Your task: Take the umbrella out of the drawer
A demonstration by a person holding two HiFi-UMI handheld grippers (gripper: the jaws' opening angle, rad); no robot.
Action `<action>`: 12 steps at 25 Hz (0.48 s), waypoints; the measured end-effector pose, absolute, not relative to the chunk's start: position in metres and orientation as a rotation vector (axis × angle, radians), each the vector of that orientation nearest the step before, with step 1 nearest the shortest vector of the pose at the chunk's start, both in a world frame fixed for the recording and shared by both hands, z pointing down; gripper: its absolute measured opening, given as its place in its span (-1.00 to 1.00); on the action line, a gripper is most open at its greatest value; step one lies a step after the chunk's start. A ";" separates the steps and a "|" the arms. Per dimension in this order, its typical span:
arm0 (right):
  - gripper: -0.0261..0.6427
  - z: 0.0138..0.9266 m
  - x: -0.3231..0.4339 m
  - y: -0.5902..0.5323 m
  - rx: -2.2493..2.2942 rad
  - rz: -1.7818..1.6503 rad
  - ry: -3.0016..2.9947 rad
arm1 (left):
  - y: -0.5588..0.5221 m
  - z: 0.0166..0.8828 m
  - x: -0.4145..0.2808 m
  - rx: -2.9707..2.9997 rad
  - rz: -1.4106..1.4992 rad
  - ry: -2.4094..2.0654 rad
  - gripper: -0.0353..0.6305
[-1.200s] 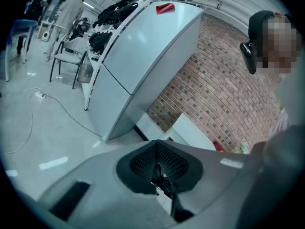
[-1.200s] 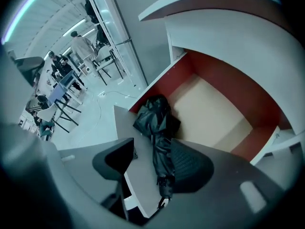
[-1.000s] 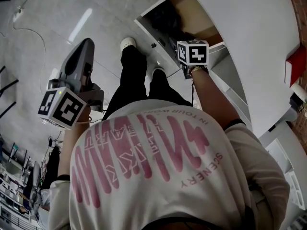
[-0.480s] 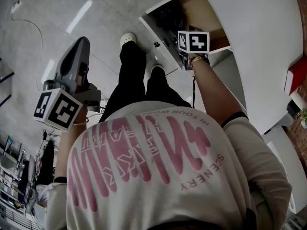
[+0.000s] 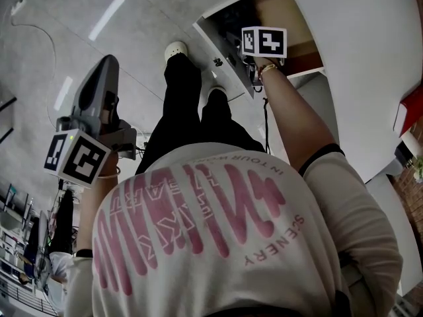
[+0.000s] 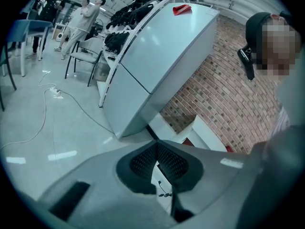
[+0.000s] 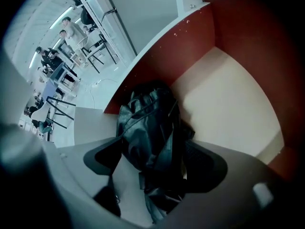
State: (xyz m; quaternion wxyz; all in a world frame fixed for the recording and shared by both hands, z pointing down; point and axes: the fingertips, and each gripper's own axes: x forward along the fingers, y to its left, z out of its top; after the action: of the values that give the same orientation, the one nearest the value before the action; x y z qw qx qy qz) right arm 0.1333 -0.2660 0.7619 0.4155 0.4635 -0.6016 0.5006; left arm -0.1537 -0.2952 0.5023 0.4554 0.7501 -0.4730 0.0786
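As the right gripper (image 7: 152, 161), jaws just opened apart, straddles the crumpled black fabric umbrella (image 7: 147, 123), it looks light, soft, perhaps slippery: grip its stiff core.

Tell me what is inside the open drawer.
A black folded umbrella lies on the pale floor of the drawer, between the jaws of the right gripper, which have just been opening. Anything under the umbrella is covered.
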 end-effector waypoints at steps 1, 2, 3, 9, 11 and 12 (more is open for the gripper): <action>0.34 0.765 0.133 -0.268 1.165 1.257 -1.507 | -0.295 0.504 -0.154 1.849 0.194 -1.169 -0.88; 0.36 0.768 0.134 -0.269 1.168 1.259 -1.501 | -0.294 0.507 -0.155 1.845 0.195 -1.171 -0.88; 0.39 0.772 0.134 -0.269 1.169 1.262 -1.493 | -0.293 0.509 -0.156 1.839 0.198 -1.174 -0.88; 0.52 0.785 0.136 -0.266 1.139 1.252 -1.461 | -0.290 0.512 -0.161 1.818 0.198 -1.208 -0.88; 0.53 0.789 0.137 -0.267 1.138 1.254 -1.445 | -0.288 0.513 -0.163 1.812 0.198 -1.216 -0.88; 0.53 0.792 0.137 -0.267 1.140 1.259 -1.436 | -0.287 0.514 -0.165 1.808 0.199 -1.219 -0.88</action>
State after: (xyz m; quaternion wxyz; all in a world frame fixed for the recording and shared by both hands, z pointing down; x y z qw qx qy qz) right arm 0.1369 -0.2672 0.7915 0.4429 0.4596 -0.5789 0.5074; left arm -0.1647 -0.2871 0.5142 0.4582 0.7338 -0.4950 0.0810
